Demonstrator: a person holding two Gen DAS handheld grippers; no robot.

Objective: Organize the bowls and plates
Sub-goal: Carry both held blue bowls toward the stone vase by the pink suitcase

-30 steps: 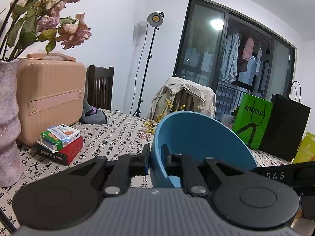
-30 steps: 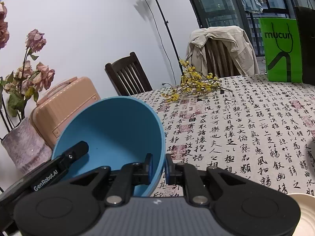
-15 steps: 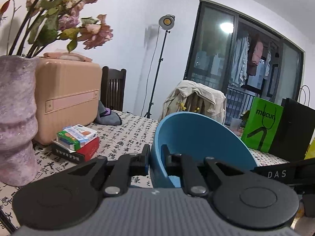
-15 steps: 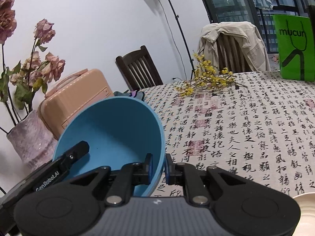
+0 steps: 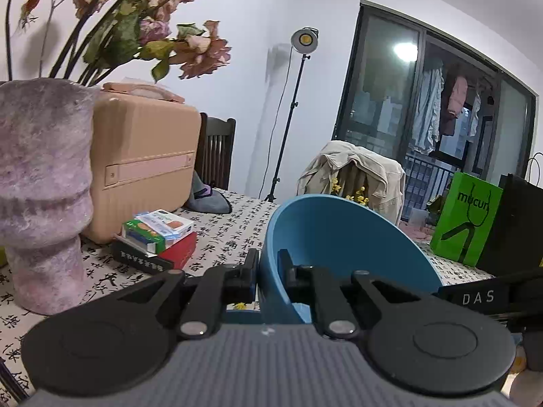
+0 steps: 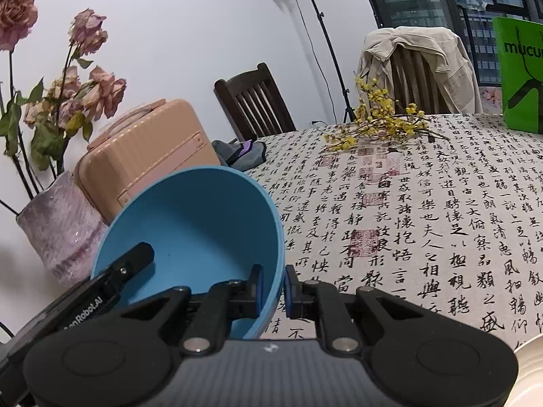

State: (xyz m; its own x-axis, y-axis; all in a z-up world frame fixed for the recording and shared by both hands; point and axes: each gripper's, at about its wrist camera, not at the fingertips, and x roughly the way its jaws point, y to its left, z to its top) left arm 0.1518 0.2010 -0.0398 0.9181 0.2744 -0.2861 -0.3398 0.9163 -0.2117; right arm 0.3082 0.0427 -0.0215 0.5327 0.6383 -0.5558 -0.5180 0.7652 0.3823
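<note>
The left gripper [image 5: 268, 268] is clamped on the rim of the blue bowl [image 5: 339, 237], one finger outside the wall and one inside, low in the centre of the left wrist frame. The right gripper [image 6: 273, 286] is clamped on the opposite rim of the same bowl [image 6: 197, 224], which fills the lower left of the right wrist frame and tilts with its opening toward the camera. The bowl is held between the two grippers above the table [image 6: 424, 203], whose cloth is printed with black calligraphy. A pale plate rim [image 6: 529, 373] shows at the lower right corner of the right wrist frame. At the left of the left wrist frame stand a purple vase [image 5: 44, 186] with dried roses and a peach case [image 5: 142, 162], with stacked boxes [image 5: 156, 237] in front. A green bag [image 5: 468, 217] stands at the right.
</note>
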